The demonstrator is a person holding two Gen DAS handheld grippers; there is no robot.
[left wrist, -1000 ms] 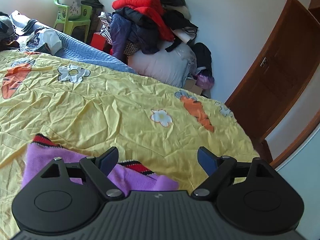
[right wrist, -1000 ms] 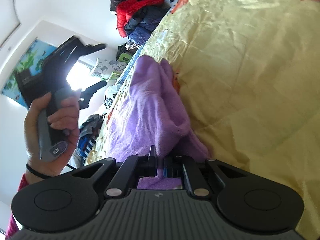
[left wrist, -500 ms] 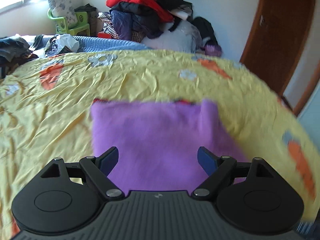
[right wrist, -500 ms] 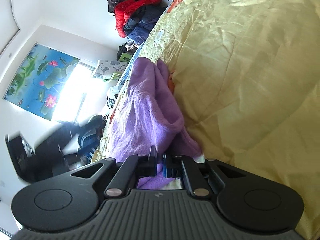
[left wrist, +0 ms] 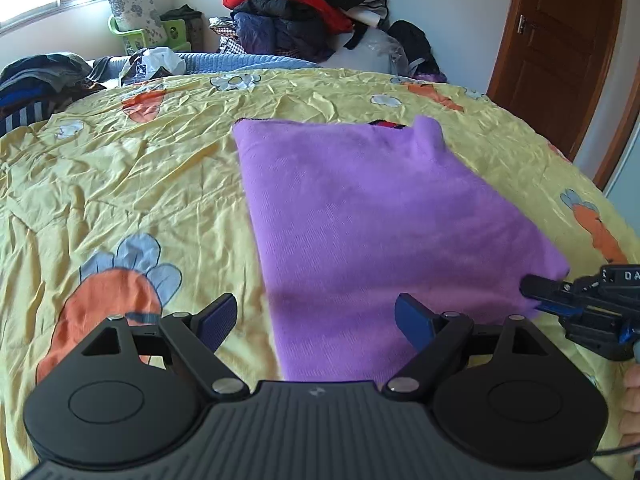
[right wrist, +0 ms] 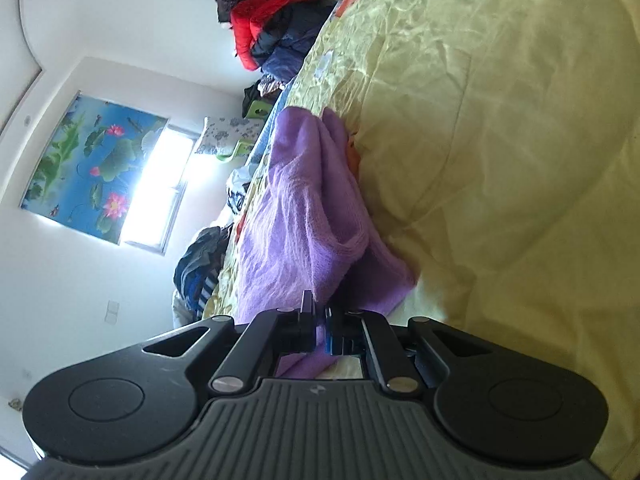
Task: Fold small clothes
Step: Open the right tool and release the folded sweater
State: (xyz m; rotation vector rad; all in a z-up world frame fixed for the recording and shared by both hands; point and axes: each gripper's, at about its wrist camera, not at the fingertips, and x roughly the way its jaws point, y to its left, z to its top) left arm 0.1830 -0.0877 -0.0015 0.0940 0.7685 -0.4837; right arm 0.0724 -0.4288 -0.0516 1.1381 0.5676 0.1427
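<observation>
Bed and cover: a yellow bedspread printed with carrots and flowers fills both views, creased all over; I read it as a soft, yielding base that will drag with the cloth. A heap of clothes stands beyond the far edge, against the wall.

Task garment: 1 purple knit garment lies flat on the bedspread in a rough rectangle, already folded at least once, I judge, with a red-and-black trim peeking out at its far edge. It looks light, fleecy and limp: it should hold no shape when lifted, sag between 2 grip points and cling a little to the cover. I would take it at the corners, pinching all layers together.

Right gripper: clamped on the garment's near right corner, purple cloth bunched between the pads; from the left view it lies low at the cloth's edge.

Left gripper: jaws spread wide and empty, hanging above the garment's near edge. Whether the left finger clears the cloth's near left corner is hard to tell, as the gripper body hides that edge.
</observation>
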